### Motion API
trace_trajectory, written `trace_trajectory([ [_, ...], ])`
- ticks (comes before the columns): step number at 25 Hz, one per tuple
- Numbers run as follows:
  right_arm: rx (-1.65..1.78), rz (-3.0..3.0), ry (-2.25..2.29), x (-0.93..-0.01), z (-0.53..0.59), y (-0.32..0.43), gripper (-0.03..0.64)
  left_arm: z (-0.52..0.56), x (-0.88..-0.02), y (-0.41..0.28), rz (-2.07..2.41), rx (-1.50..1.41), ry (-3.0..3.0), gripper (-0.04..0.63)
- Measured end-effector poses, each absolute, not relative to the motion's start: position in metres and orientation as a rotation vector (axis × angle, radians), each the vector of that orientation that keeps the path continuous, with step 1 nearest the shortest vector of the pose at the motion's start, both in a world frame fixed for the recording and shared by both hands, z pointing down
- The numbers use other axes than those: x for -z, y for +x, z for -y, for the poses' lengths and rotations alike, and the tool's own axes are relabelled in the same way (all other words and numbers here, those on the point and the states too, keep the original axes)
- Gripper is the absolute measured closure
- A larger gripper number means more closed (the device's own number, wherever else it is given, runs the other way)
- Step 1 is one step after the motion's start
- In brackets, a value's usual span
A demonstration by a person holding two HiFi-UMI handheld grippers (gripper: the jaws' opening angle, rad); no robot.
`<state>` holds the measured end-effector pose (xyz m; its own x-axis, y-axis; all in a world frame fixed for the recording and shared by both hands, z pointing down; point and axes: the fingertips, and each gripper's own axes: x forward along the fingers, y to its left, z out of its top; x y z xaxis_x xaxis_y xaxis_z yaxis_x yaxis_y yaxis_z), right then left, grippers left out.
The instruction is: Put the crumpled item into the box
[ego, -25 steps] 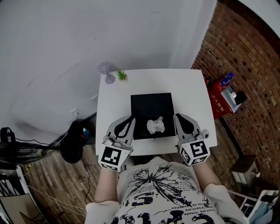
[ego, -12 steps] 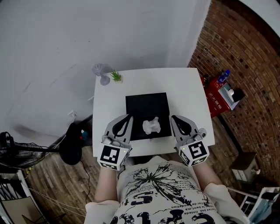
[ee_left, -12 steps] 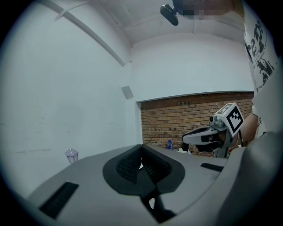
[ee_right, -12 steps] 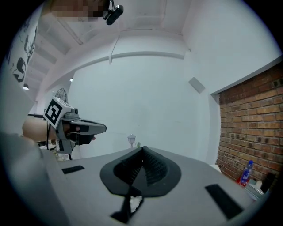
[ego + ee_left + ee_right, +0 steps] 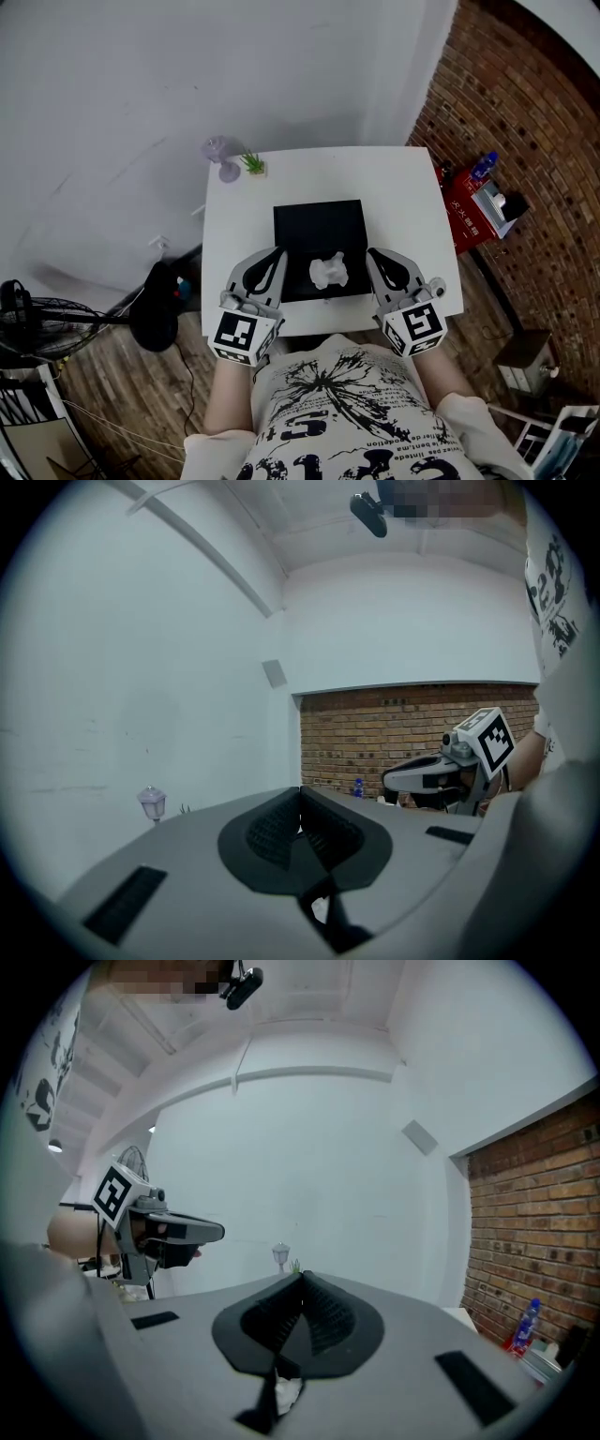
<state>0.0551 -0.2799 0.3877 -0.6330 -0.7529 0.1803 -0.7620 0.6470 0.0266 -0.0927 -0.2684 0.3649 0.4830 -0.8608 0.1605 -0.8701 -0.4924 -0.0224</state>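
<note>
A black square box [image 5: 319, 230] sits in the middle of the white table [image 5: 403, 202]. The crumpled white item [image 5: 328, 271] lies inside the box, close to its near edge. My left gripper [image 5: 277, 254] rests at the box's near left corner, shut and empty. My right gripper [image 5: 374, 255] sits at the near right corner, also shut and empty. The crumpled item lies between the two of them, touched by neither. In the left gripper view the left gripper [image 5: 300, 810] has its pads pressed together. The right gripper [image 5: 302, 1286] shows the same in the right gripper view.
A small purple lamp [image 5: 223, 155] and a tiny potted plant [image 5: 255, 164] stand at the table's far left corner. A red crate [image 5: 473, 211] with a blue bottle [image 5: 484, 170] is on the floor at right, by the brick wall. A fan [image 5: 37, 319] stands at left.
The head camera swayed a little, so the table shifted in the picture. Both grippers and the crumpled item keep their places.
</note>
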Motion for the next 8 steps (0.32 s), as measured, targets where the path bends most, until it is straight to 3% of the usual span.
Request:
trace_trajectory([
  [8,-0.083,2.689,1.251,-0.39,0.2819,0.0476,0.604,0.27,-0.3686,-0.0988,1.542,-0.249,2.655,0.581],
])
